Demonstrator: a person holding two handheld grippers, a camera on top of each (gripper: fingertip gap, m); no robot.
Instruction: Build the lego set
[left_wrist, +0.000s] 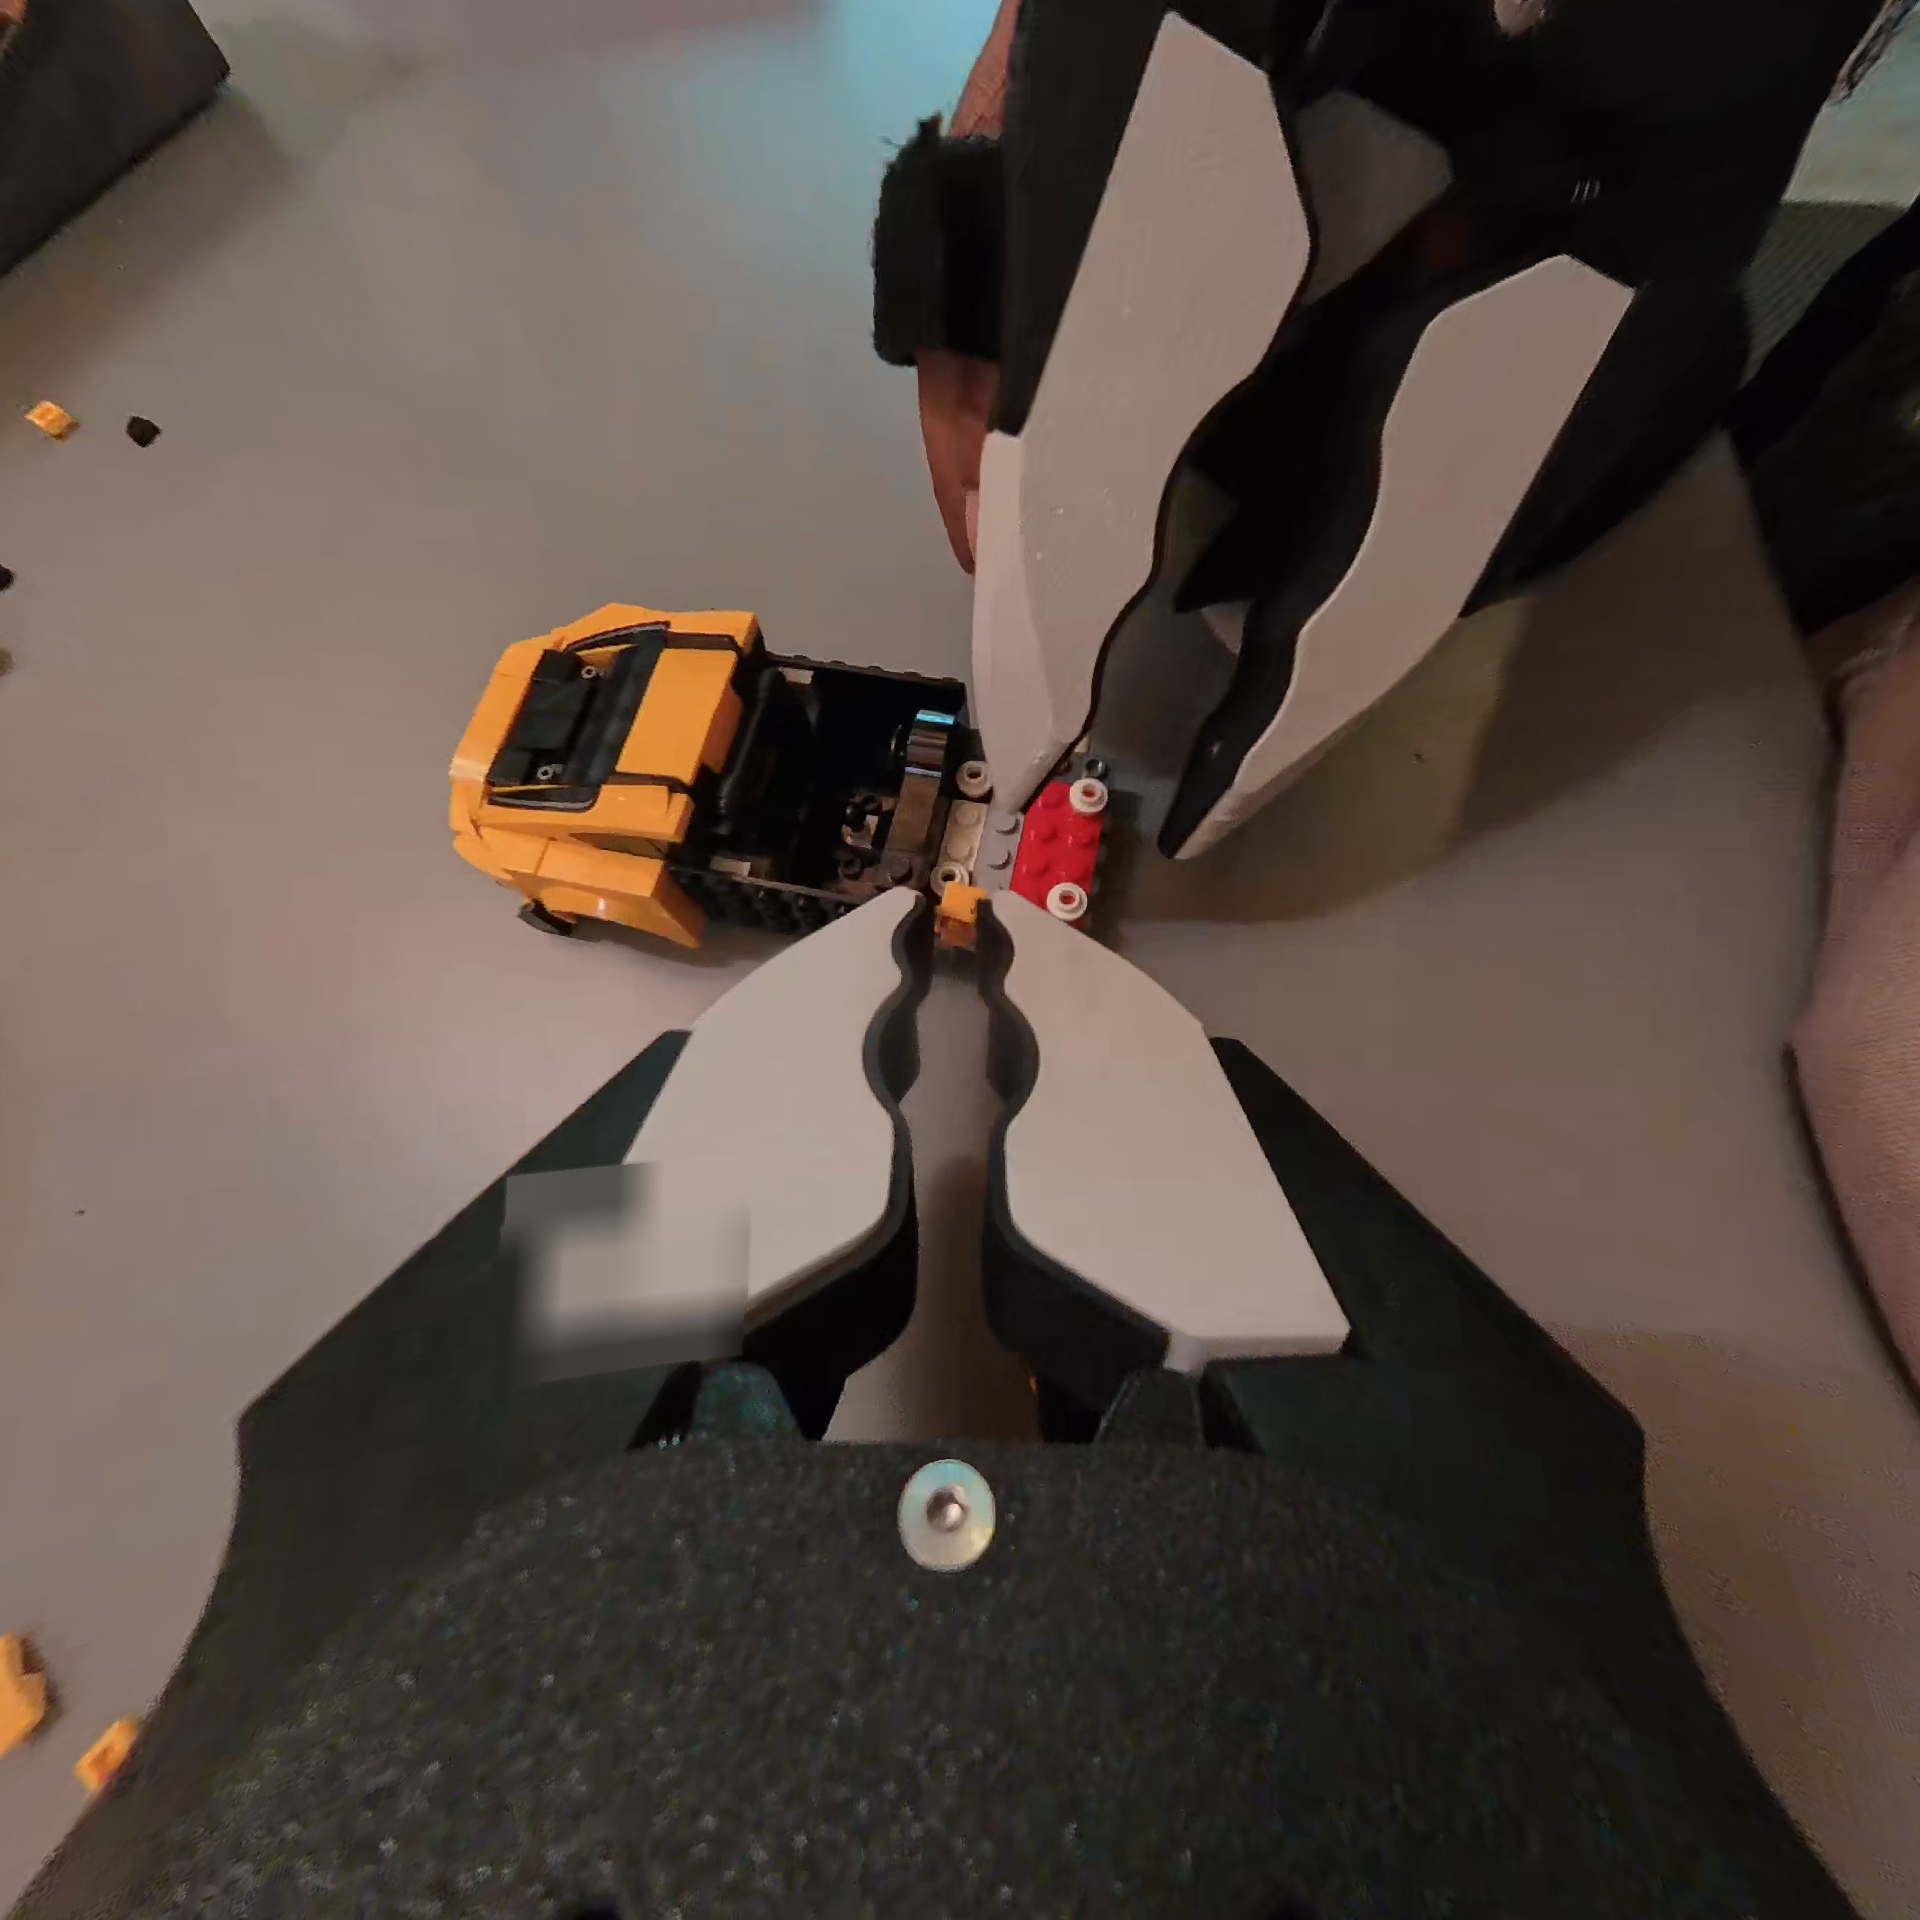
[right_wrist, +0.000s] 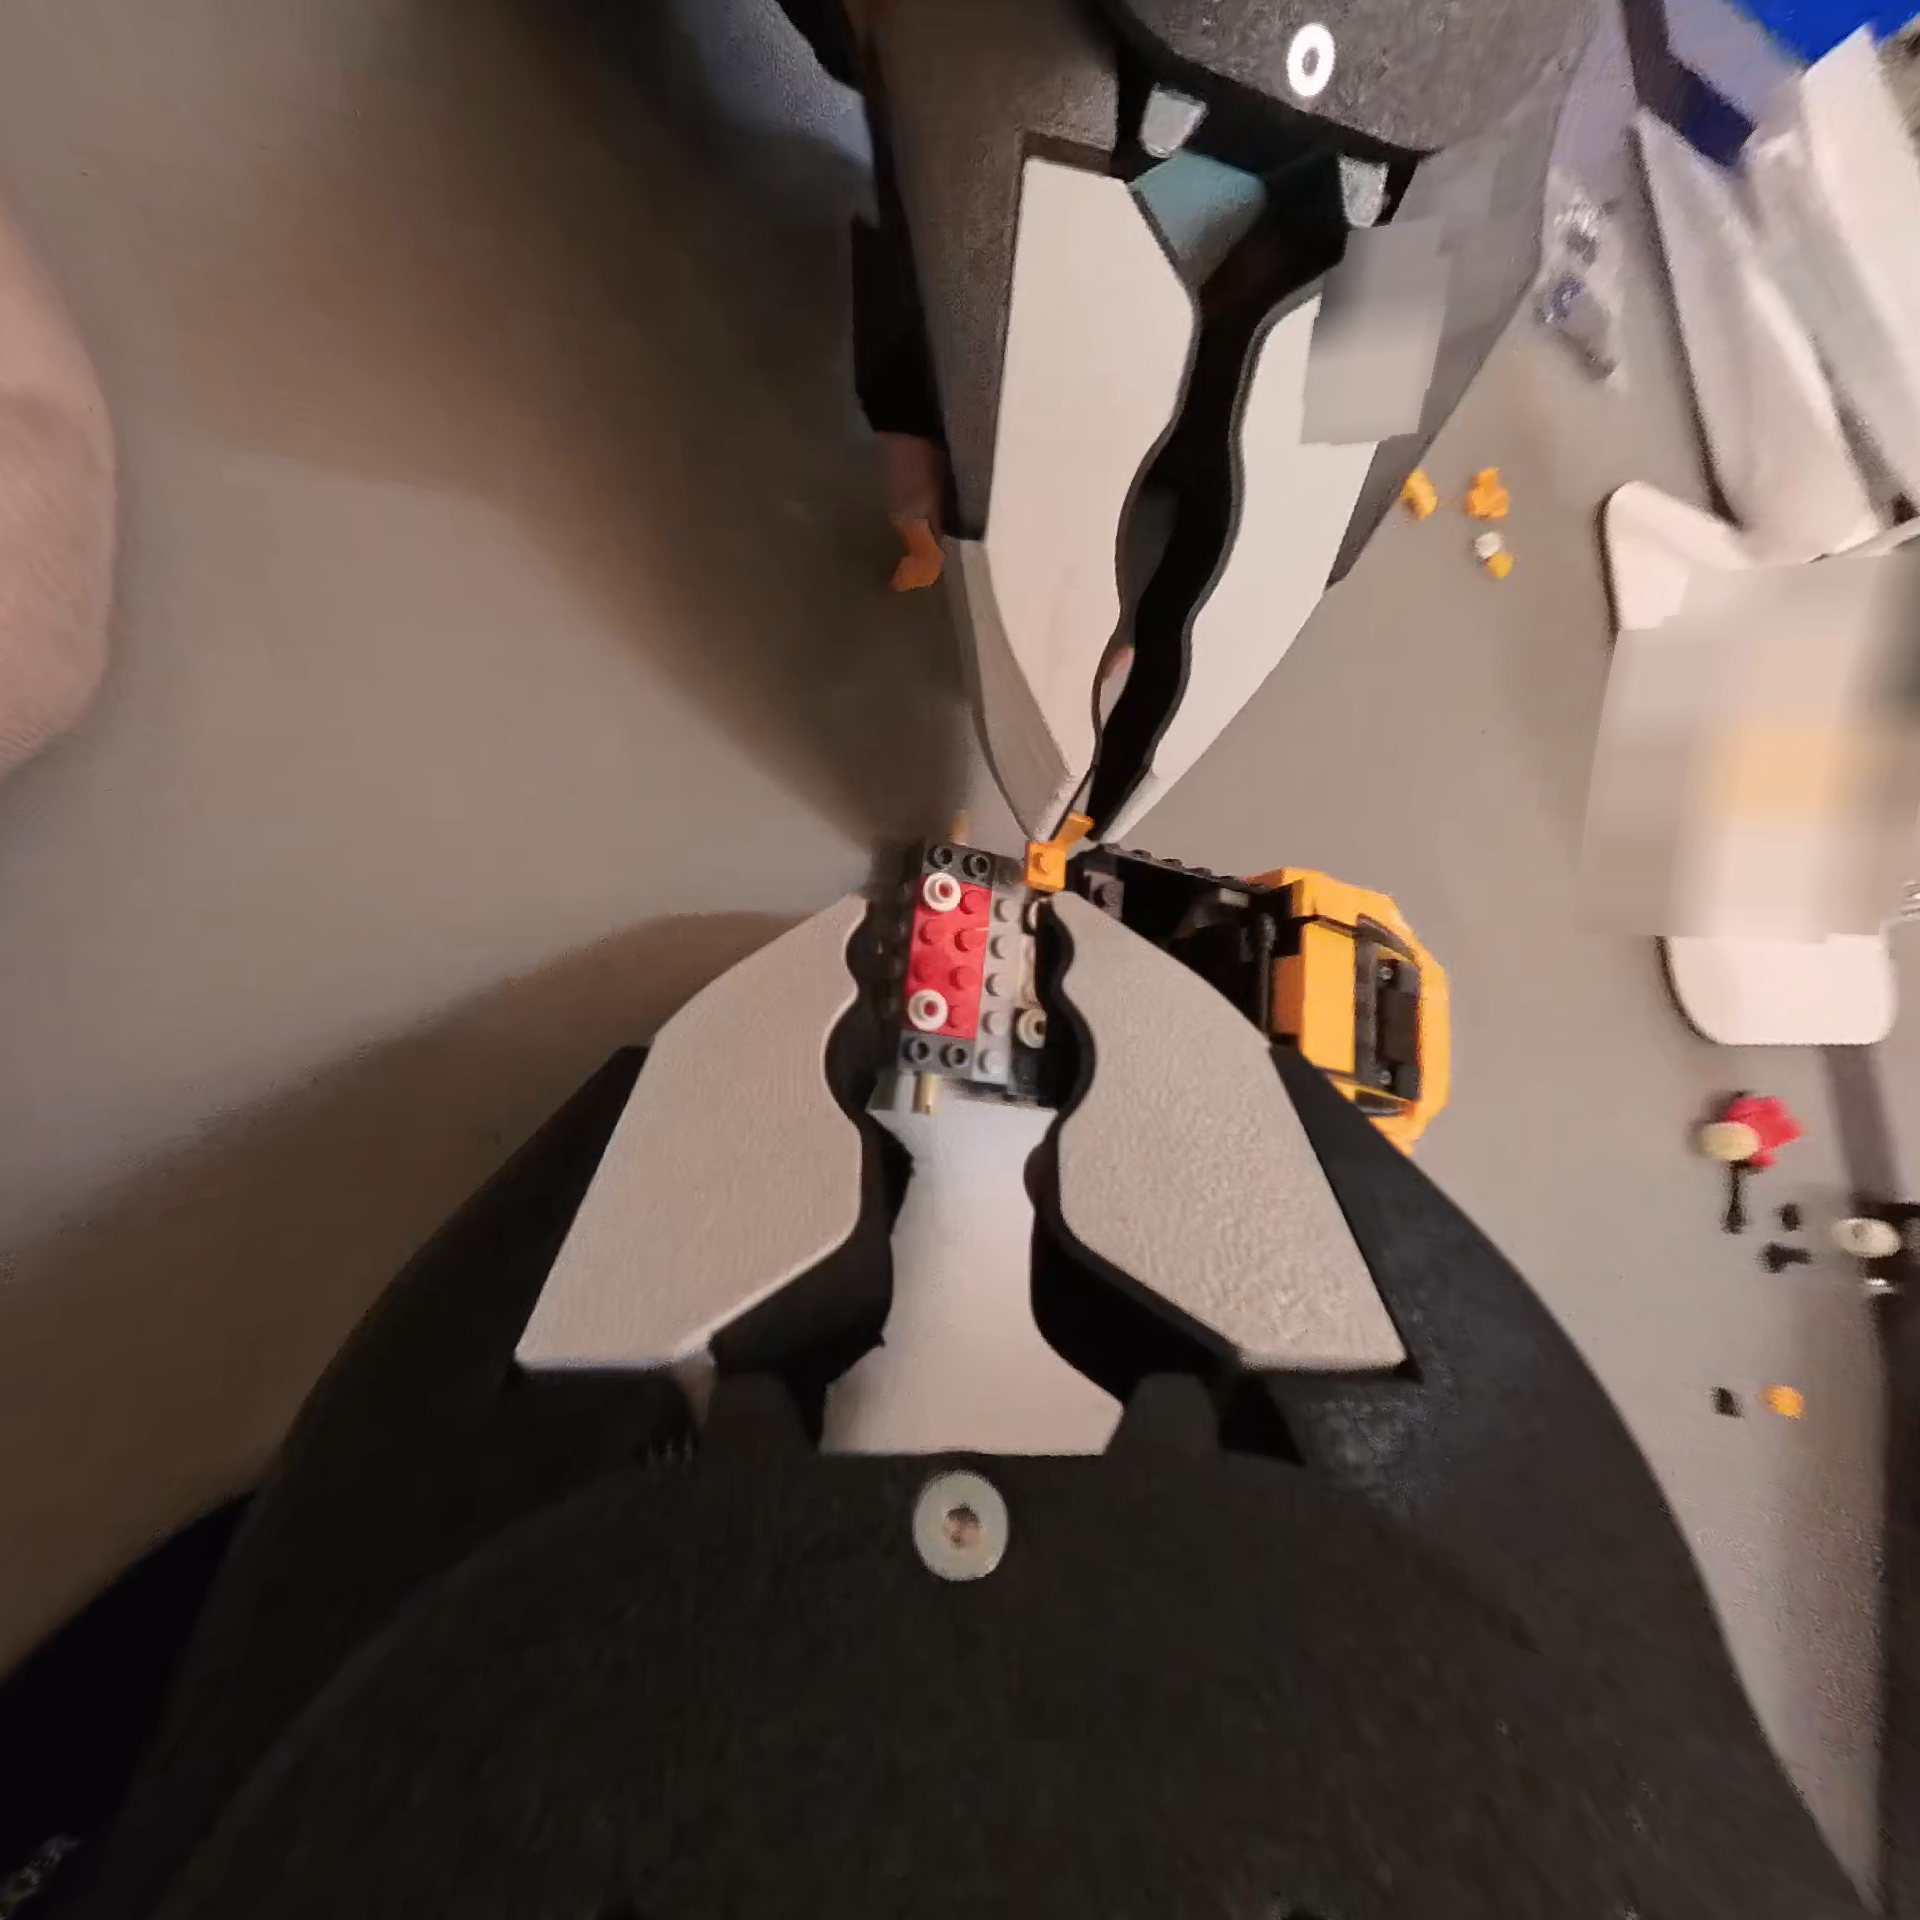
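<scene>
A partly built toy car of orange bricks (left_wrist: 623, 748) lies on the grey table, with an open black chassis and a red plate (left_wrist: 1065, 842) at its end. My left gripper (left_wrist: 956, 909) is shut on a small orange brick (left_wrist: 956, 923) and holds it at the chassis edge beside the red plate. The right wrist view shows that gripper (right_wrist: 1075, 816) with the same brick (right_wrist: 1044, 862) at its tips. My right gripper (right_wrist: 954, 917) is open and straddles the red plate (right_wrist: 951, 956). In the left wrist view one of its fingertips (left_wrist: 1013, 795) rests on the grey studs and the other stands off the car's end.
Loose orange pieces (left_wrist: 50, 418) lie at the far left and more (right_wrist: 1486, 494) near white papers (right_wrist: 1766, 997). A red piece (right_wrist: 1756, 1127) and small black bits lie to the right. A hand in a black sleeve (left_wrist: 935, 260) is behind my right gripper. Both grippers' tips are close together, under 4 cm apart. The red piece (right_wrist: 1756, 1127) is about 30 cm from both grippers' fingertips.
</scene>
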